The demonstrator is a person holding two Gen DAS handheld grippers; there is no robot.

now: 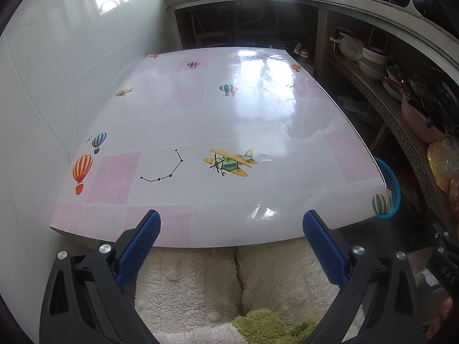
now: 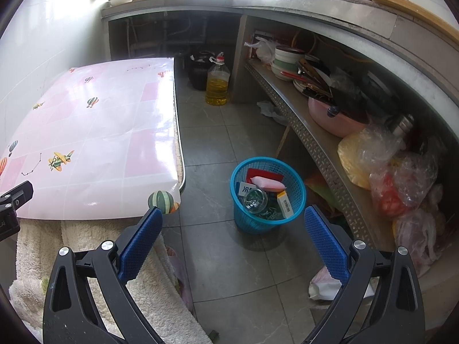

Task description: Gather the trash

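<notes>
left wrist view first: the left claw (image 1: pixel 231 226) hangs with its blue pads spread wide and nothing between them, poised over the near edge of the worktop (image 1: pixel 218 120). its glossy pink-checked cover, printed with balloons and a small plane, carries no loose litter that i can make out, so this claw seems to be parked and waiting rather than reaching. below the edge lies a cream fleece blanket (image 1: pixel 200 281), probably draped over a seat or the person's lap; which, i cannot tell. a sliver of the blue basket (image 1: pixel 390 183) peeps past the right corner of the worktop, set on the floor where a hand can drop things in without stretching.

right wrist view next: the right claw (image 2: pixel 233 220) is likewise spread wide and empty, aimed down at the floor beside the worktop. the blue basket (image 2: pixel 268 195) stands on the grey tiles just ahead of it, already holding small boxes, a pink packet and a round clear lid or jar. that suggests most of the collecting is done. a crumpled white wrapper (image 2: pixel 324 285) lies on the floor by the right pad, near the shelf (image 2: pixel 312 143); it looks like a likely remaining piece of trash.
</notes>
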